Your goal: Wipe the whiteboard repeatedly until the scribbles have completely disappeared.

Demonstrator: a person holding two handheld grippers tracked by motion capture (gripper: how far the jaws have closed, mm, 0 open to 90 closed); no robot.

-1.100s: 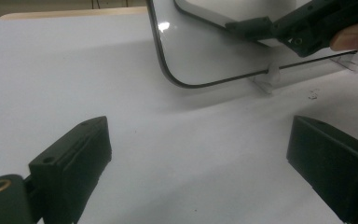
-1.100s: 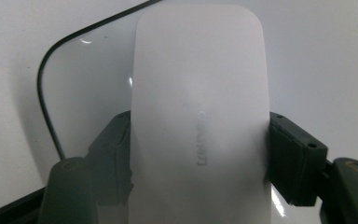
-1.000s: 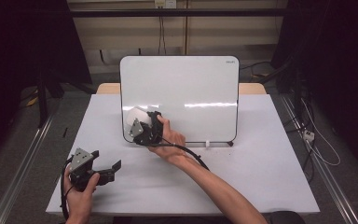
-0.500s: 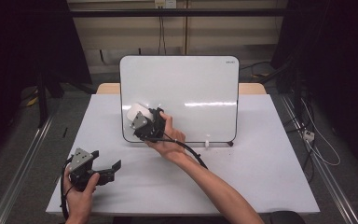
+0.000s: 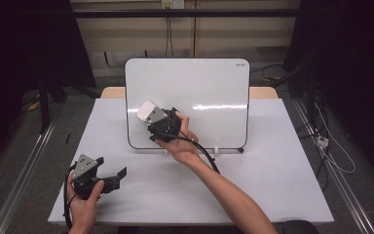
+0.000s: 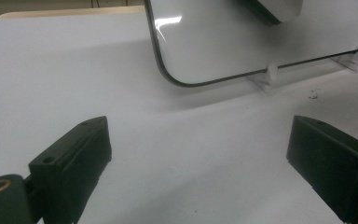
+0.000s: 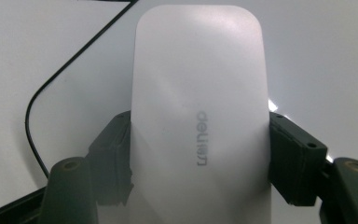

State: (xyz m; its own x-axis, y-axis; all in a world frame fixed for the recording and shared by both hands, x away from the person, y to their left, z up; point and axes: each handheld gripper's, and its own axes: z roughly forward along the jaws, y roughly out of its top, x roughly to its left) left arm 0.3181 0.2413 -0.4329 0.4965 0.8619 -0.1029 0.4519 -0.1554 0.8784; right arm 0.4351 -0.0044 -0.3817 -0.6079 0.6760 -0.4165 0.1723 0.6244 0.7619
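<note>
The right gripper point(image 5: 152, 117) is clamped on a white eraser point(image 5: 147, 111), one black jaw pressed against each long side of it. In the right gripper view the eraser point(image 7: 198, 116) rises straight up between the jaws and well past their tips, a smooth block with rounded corners. Grey raised letters run lengthwise down its face; they look like the brand "deli" followed by a few more characters that are too soft to read. The eraser's far end sits against the whiteboard point(image 5: 204, 97), over the board's lower left part, near its rounded corner (whether it actually touches the surface cannot be told). Just beyond and to the left of the jaws, the board's dark curved edge point(image 7: 51, 84) sweeps past.

A small dark logo is printed in the board's top right corner point(image 5: 240, 64), too tiny to read. The board stands upright on little white feet point(image 6: 271, 74) on the white table point(image 5: 282, 185).

The left gripper point(image 5: 112, 179) rests low over the table, near the person's side and well apart from the board. Its jaws stand wide apart with nothing between them, pointing toward the board's lower corner point(image 6: 168, 74).
</note>
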